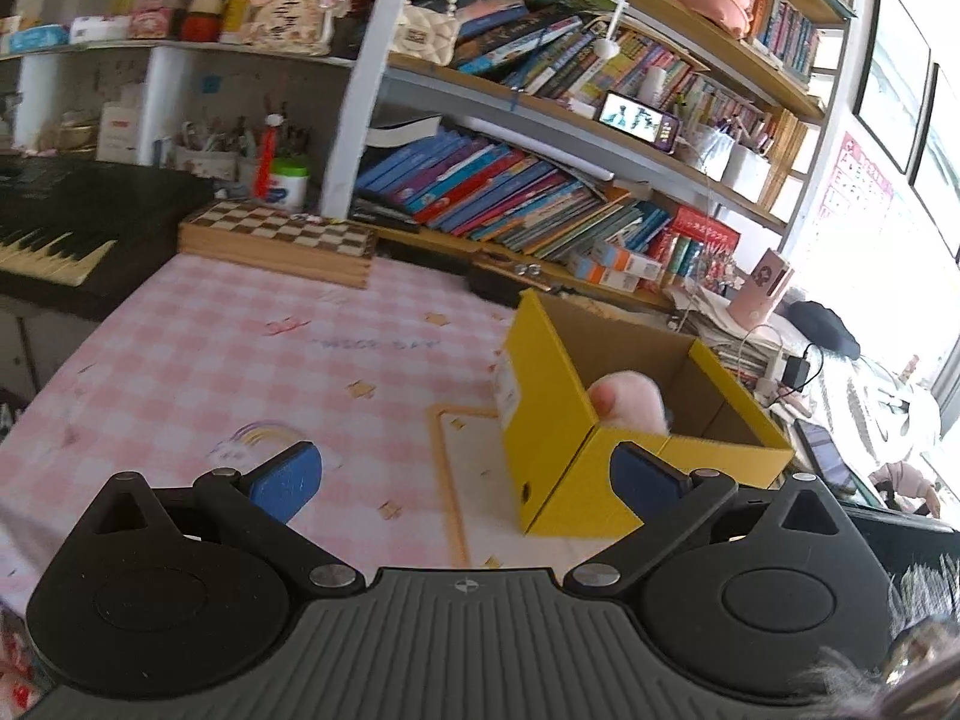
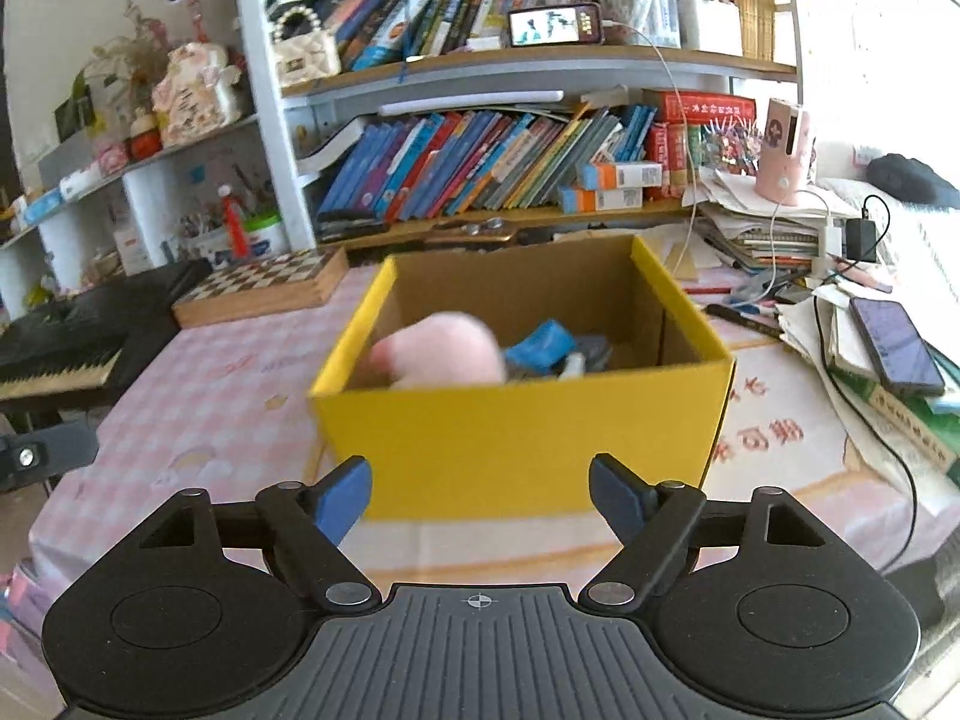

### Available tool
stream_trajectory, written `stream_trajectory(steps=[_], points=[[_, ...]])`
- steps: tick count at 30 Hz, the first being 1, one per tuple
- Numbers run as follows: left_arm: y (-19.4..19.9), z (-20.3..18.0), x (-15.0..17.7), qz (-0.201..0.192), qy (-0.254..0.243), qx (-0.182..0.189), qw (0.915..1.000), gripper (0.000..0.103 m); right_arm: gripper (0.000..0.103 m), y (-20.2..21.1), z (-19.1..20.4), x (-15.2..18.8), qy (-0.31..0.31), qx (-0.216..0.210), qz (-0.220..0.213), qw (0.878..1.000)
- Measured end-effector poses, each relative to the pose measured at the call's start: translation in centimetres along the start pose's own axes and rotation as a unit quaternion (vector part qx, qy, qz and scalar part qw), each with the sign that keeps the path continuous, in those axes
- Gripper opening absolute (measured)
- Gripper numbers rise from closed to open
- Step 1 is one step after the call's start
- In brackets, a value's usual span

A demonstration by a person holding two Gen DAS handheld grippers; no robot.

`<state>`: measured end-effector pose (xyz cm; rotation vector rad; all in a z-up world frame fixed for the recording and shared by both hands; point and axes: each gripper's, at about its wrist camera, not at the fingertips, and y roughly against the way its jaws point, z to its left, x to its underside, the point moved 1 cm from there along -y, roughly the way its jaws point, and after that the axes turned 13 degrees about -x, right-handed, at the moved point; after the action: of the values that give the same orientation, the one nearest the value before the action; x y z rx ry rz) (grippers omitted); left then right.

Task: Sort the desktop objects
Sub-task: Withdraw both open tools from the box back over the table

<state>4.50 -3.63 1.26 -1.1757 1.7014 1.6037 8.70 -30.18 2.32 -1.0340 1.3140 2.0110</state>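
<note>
— While the yellow box is faced, how are the grippers held?
— Right gripper and left gripper are spread wide, empty; a pink plush is seen inside the box.

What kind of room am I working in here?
Likely a home study or child's room: crowded bookshelves, a keyboard piano, and a desk under a pink checked tablecloth.

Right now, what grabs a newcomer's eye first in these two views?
The yellow box in the middle of the pink checked tablecloth, open on top, with a pink plush thing and a blue object inside. Behind it, the shelves crammed with leaning books. To the left, a chessboard box beside a keyboard.
</note>
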Motion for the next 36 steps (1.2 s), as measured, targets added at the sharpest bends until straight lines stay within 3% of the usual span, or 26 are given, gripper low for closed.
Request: stream_trajectory(steps=[8,19,29,36], points=[[3.7,2.7,2.7,-0.011,-0.021,-0.014,0.9996,0.103,0.088,2.4,4.8,3.9,0.013,0.006,0.021,1.000],[5.7,5.4,4.6,0.020,-0.035,-0.002,0.9992,0.103,0.090,4.0,8.2,6.5,0.012,0.005,0.034,0.999],[6.1,6.1,5.5,0.034,-0.049,-0.021,0.9980,0.103,0.090,4.3,9.7,7.5,0.010,0.006,0.041,0.999],[6.4,6.6,5.5,0.036,-0.044,-0.010,0.9983,0.103,0.090,4.5,10.0,7.8,0.006,0.008,0.039,0.999]])
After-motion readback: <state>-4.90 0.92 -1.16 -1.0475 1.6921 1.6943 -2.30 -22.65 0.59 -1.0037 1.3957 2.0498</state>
